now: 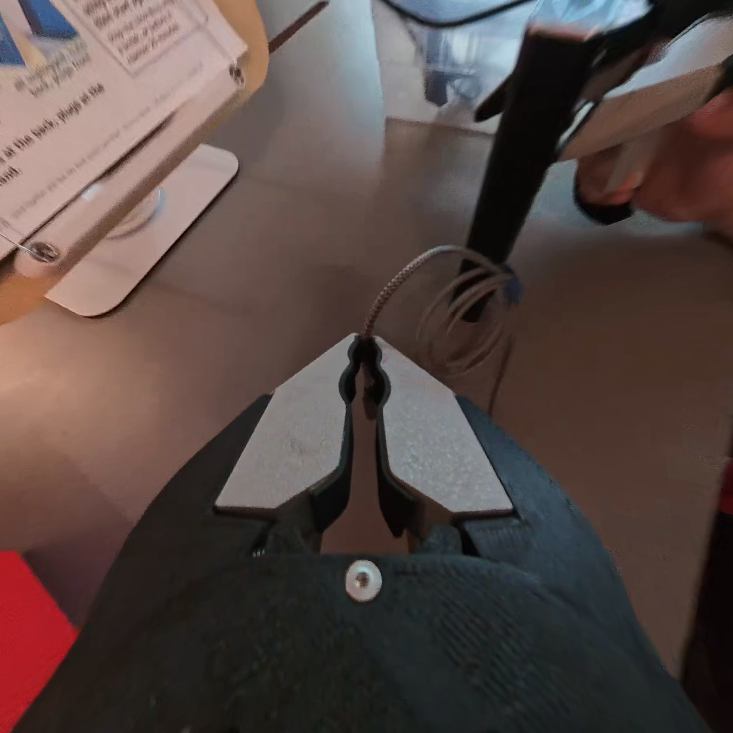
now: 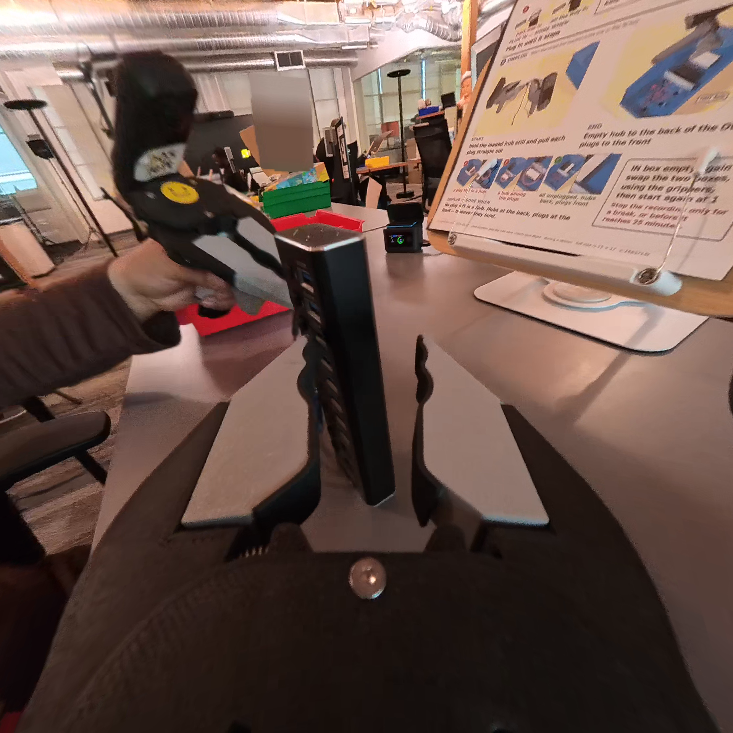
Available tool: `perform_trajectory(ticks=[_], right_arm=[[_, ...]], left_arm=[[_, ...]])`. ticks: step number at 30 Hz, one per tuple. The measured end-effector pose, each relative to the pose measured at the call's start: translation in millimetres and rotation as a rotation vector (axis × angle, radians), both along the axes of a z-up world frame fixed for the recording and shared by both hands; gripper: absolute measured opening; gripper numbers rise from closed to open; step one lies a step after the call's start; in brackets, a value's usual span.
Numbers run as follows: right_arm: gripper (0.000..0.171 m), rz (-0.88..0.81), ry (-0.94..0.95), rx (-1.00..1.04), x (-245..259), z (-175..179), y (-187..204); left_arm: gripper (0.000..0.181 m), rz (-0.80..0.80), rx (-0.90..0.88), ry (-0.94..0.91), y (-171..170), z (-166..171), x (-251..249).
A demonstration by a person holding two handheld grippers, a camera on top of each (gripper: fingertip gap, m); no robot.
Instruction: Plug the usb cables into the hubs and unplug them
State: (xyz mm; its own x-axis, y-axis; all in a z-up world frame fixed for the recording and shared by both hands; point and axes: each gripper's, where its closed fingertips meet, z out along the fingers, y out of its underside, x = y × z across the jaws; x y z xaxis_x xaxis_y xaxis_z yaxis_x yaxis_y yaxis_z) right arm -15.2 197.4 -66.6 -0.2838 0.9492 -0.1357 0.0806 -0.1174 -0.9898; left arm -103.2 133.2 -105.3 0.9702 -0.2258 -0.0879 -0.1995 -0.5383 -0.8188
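Left claw [image 1: 365, 349] tight on braided cable [image 1: 390, 289], w/ hub [image 1: 503, 166] beyond.

A printed instruction sheet [image 2: 595, 131] on a stand bears text; a yellow sticker [image 2: 179, 192] is illegible.

The hub [image 2: 345, 357] stood on end between the fingers of the right gripper [image 2: 361, 396], above the bench [image 2: 515, 396]. The left gripper [image 2: 277, 277] met its upper left side. An instruction board [image 2: 587, 139] on a stand stood to the right, bins [image 2: 297, 196] behind the hub. The cable [image 1: 400, 285] ran from the left gripper's tips to coils beside the hub's lower end.
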Motion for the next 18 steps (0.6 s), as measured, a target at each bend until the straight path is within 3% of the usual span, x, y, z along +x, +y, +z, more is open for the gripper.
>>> perform_trajectory(ticks=[3, 7, 8, 12, 18], right_arm=[[0.052, 0.047, -0.051, 0.002, -4.0, -10.9, -6.8], [0.034, 0.104, -0.078, 0.009, -6.2, -16.0, -16.5], [0.03, 0.112, -0.093, 0.013, -5.4, -16.4, -16.5], [0.025, 0.047, -0.104, 0.039, -4.8, -14.4, -4.8], [0.024, -0.083, -0.005, 0.114, 5.2, 5.8, 12.3]], left_arm=[[0.007, -0.045, 0.002, -0.059, 12.5, -26.5, 6.8], [0.023, -0.102, -0.059, -0.157, 16.1, -56.1, 20.4], [0.037, -0.104, -0.058, -0.155, 16.9, -54.6, 20.9], [0.047, -0.078, 0.033, -0.195, 16.4, -42.6, 13.9], [0.048, -0.061, 0.203, -0.295, 9.8, -14.8, 2.8]])
